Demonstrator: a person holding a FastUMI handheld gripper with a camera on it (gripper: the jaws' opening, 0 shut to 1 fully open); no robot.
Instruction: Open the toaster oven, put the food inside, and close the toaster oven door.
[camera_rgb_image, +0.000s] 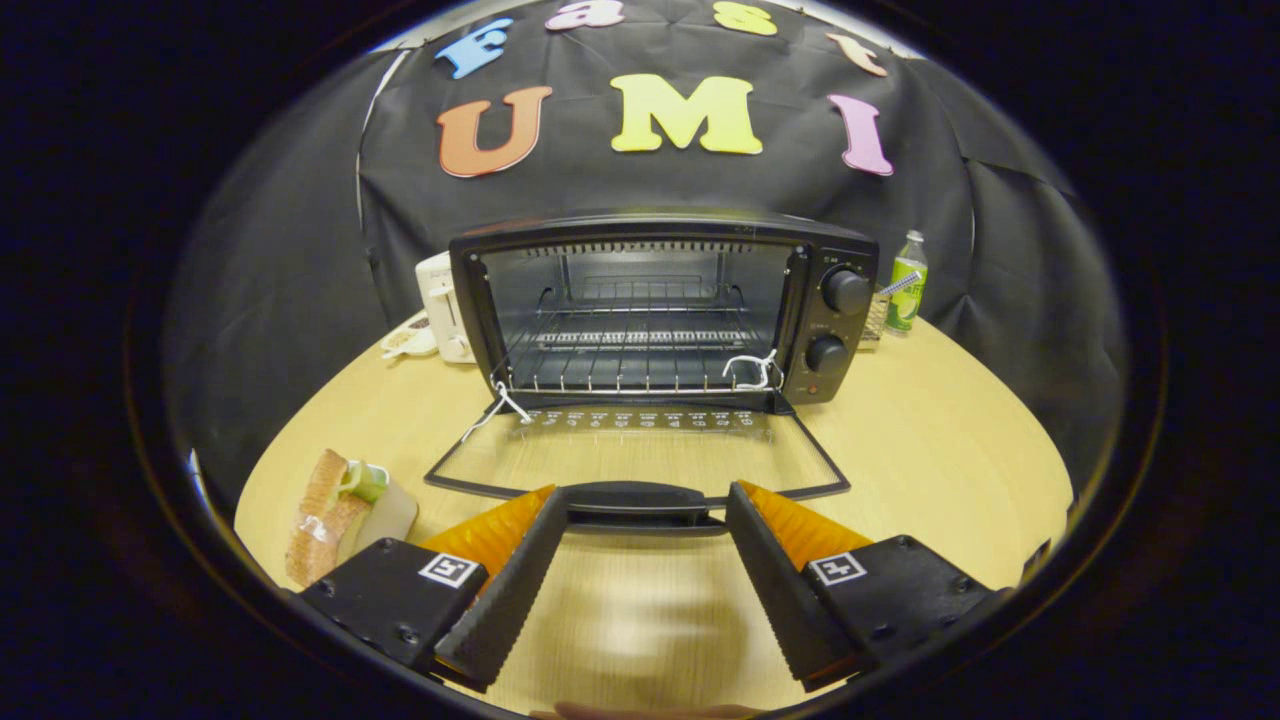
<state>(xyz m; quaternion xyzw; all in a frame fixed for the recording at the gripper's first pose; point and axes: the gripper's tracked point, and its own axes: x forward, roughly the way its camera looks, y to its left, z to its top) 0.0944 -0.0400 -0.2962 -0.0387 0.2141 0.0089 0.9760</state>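
Note:
A black toaster oven (664, 310) stands on the wooden table (940, 450) with its glass door (640, 455) folded down flat toward me. Inside, a wire rack (640, 350) sits bare. The door's black handle (637, 499) lies just ahead of my gripper (645, 510), level with the fingertips and between them. My gripper is open, the fingers apart and not pressing on the handle. A sandwich (335, 510) in clear wrap lies on the table to the left of the left finger (510, 580).
A white appliance (445, 305) and a small dish (408, 338) sit left of the oven. A green bottle (907, 280) stands at its right, behind a small wire basket (875, 315). Two knobs (845, 292) face me on the oven's right panel.

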